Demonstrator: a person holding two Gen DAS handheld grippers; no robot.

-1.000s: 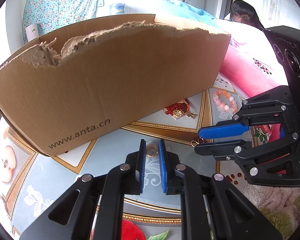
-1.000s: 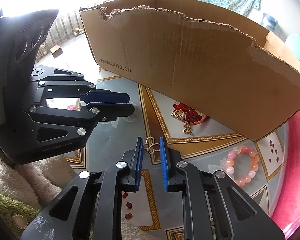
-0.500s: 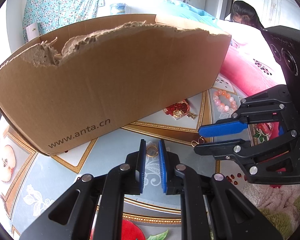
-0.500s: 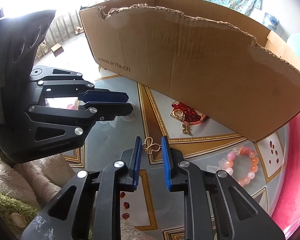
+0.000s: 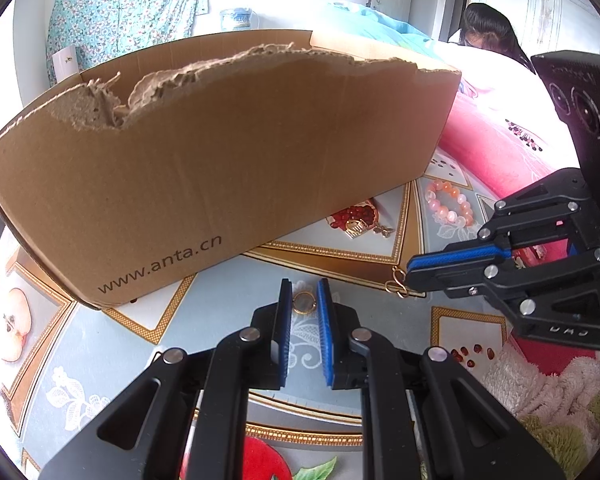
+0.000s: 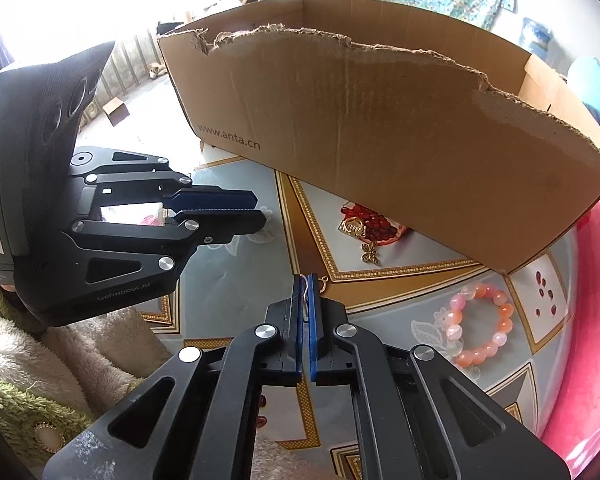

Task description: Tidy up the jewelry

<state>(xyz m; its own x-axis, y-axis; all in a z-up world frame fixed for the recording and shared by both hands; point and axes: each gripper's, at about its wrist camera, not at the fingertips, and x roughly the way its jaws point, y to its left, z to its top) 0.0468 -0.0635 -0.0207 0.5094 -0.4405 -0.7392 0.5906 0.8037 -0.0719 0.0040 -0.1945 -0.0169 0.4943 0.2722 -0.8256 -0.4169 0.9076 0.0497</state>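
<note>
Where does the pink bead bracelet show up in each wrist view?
Left wrist: pink bead bracelet right of centre, past the cardboard box's right end.
Right wrist: bracelet lower right, below the box's right corner.
Shared landmark: the box's printed "www.anta.cn".

The big box (image 6: pixel 380 128) fills the top of the frame on the table (image 6: pixel 236 272). Below its right end lies a bead bracelet (image 6: pixel 478 324). A butterfly charm (image 6: pixel 370 254) lies in the middle, just under the box.
</note>
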